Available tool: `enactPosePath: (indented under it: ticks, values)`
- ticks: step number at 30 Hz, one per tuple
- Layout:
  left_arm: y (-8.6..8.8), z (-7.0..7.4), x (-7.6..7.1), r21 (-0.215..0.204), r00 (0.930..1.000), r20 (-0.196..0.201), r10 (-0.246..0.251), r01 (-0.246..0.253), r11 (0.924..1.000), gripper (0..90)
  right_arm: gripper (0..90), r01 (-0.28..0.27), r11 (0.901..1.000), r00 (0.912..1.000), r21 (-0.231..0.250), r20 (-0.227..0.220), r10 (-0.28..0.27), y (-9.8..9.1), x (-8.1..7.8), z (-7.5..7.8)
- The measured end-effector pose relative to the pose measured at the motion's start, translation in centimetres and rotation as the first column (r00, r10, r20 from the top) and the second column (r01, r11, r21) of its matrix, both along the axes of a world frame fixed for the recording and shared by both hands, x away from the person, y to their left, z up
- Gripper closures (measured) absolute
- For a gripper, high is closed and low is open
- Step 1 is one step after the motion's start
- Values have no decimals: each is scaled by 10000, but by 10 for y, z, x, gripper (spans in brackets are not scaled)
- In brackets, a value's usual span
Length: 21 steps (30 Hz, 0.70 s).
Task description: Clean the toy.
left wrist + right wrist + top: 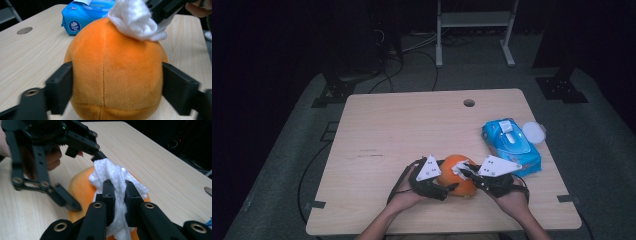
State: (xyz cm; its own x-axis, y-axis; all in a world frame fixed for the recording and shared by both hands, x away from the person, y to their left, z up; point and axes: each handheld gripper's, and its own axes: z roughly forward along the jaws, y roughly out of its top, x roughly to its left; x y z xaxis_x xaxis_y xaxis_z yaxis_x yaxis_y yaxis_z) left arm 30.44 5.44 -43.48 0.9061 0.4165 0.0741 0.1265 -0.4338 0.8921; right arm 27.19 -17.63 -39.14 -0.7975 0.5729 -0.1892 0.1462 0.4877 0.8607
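Observation:
An orange plush toy [451,163] sits near the front edge of the wooden table [402,130]. My left gripper [450,179] comes in from the left, and in the left gripper view its two black jaws press on the plush toy's [112,75] sides. My right gripper [120,187] is shut on a crumpled white wipe [110,172] and holds it against the top of the plush toy [80,187]. The wipe [135,20] rests on the toy's upper right in the left gripper view.
A blue pack of wet wipes [511,145] lies at the table's right side, with a round white lid [534,132] beside it. A cable hole [469,103] sits near the far edge. Beyond the table are a dark floor, cables and a white stand.

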Motion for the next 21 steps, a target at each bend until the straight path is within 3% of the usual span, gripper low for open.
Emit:
enactPosePath:
  ticks: [3,6,8,11,15,18,21]
  values:
    - [4,-5,6,-418,9985,-550,71,-94,9991,53,809,315,9995,9993,15,-189,-314,-9,7,-4]
    - [5,-10,9,-387,9936,-1125,45,-89,9992,41,809,409,9981,9979,469,-516,-385,-19,10,-6]
    - [5,-10,8,-477,9951,-984,95,-142,9988,130,809,486,9977,9974,473,-556,-460,-20,11,-5]
    - [1,-5,3,-186,9995,-272,182,-187,9997,247,809,479,9982,9987,348,-209,-472,-16,6,-2]
    - [-6,-1,-6,217,9994,339,52,-59,9997,279,809,-387,9985,9992,398,5,387,3,-5,4]
    - [-3,-3,-6,188,9995,300,13,-18,9998,293,809,-360,9993,9992,94,178,359,6,-7,5]
    - [-2,-4,-5,152,9997,229,-60,56,9999,279,809,341,9994,9993,110,131,-342,-10,1,5]
